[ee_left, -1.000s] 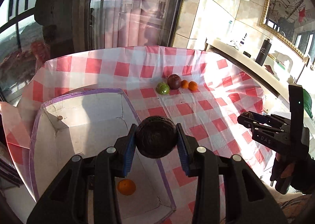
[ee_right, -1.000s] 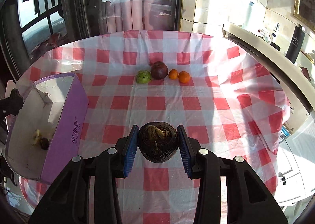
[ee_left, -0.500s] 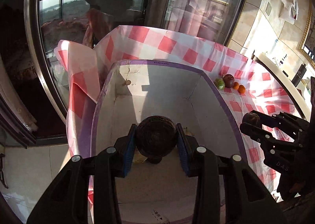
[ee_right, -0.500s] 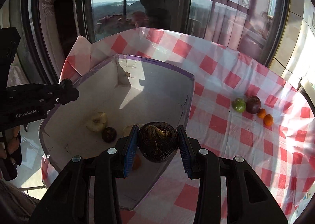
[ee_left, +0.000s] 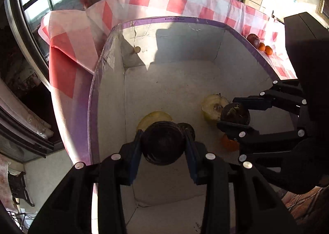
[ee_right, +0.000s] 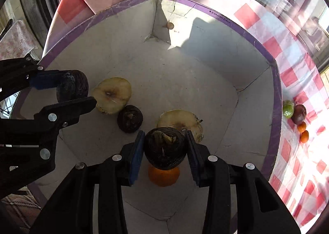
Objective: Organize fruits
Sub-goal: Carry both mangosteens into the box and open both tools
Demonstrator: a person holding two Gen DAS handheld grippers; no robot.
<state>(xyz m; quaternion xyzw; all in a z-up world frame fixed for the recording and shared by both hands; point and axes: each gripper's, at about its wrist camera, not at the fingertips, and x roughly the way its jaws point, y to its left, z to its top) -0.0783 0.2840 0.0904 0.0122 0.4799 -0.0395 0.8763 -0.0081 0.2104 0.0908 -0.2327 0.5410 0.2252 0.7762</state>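
My left gripper (ee_left: 163, 145) is shut on a dark round fruit (ee_left: 162, 143) and holds it inside the white box with a purple rim (ee_left: 185, 20). My right gripper (ee_right: 164, 147) is shut on a second dark round fruit (ee_right: 165, 147) over the same box (ee_right: 274, 90). Each gripper shows in the other's view: the right (ee_left: 234, 115), the left (ee_right: 72, 90). On the box floor lie two yellowish apple halves (ee_right: 112, 95) (ee_right: 178, 118), a dark fruit (ee_right: 130, 118) and an orange (ee_right: 163, 176).
On the red-checked tablecloth (ee_right: 304, 69) to the right of the box lie a green fruit (ee_right: 287, 108), a dark red fruit (ee_right: 299, 113) and two small oranges (ee_right: 303, 132). Windows stand behind the table. A tiled floor lies to the left, below the table.
Both grippers have moved left from over the tablecloth and come down into the box, each still holding its dark fruit. They now sit close together above the box floor.
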